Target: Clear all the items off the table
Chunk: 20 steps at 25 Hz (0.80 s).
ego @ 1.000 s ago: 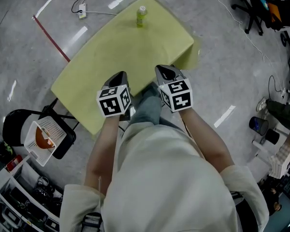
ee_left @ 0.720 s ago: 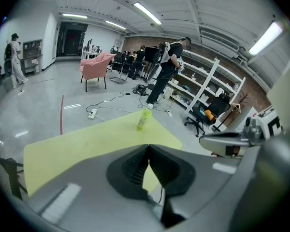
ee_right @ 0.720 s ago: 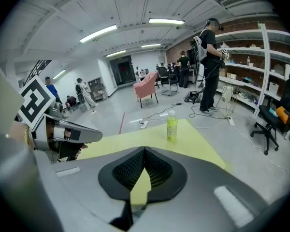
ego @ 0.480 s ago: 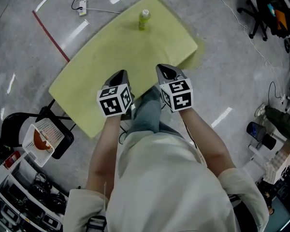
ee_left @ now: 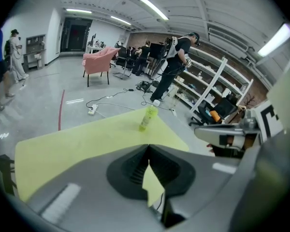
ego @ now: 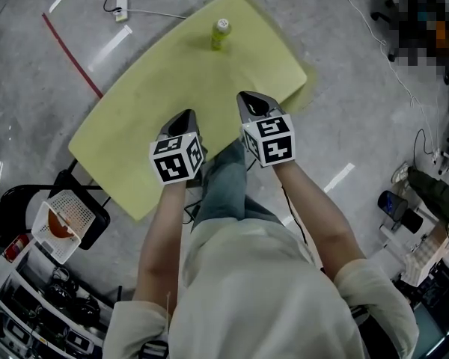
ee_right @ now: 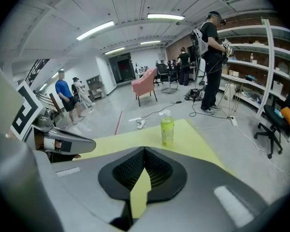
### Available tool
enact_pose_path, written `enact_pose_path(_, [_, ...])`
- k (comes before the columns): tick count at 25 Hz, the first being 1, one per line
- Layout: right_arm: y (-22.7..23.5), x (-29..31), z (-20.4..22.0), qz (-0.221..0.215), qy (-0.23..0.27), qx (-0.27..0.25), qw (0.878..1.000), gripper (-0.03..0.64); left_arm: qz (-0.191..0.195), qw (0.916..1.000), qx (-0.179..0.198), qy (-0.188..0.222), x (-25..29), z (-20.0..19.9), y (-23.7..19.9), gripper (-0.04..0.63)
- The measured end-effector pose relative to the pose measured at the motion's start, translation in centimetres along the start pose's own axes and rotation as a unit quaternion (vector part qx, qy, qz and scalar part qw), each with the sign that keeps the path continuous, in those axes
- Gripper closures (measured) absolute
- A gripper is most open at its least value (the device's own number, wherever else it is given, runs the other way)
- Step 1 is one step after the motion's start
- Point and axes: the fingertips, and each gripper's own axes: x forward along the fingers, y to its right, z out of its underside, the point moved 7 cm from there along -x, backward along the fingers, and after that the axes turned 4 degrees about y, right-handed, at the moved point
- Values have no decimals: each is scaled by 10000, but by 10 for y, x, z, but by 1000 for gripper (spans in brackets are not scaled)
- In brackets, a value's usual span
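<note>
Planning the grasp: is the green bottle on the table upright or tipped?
Upright: the yellow-green plastic bottle stands on its base, white cap on top.

A green bottle (ego: pixel 220 34) stands upright near the yellow table's (ego: pixel 150 103) far edge.

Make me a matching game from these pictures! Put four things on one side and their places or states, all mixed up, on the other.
Things:
1. bottle
2. red line
3. white basket
4. left tongs

Places or states:
A. on a dark chair
B. standing near the far end of the table
C. shut, above the table
D. on the floor

Pairs: 1-B, 2-D, 3-A, 4-C
</note>
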Motion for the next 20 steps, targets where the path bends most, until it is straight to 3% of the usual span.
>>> enact_pose_path(20, [55,107,-7,30,-168,82,9998,616,-146,9995,-214,-160,86,2,-23,586])
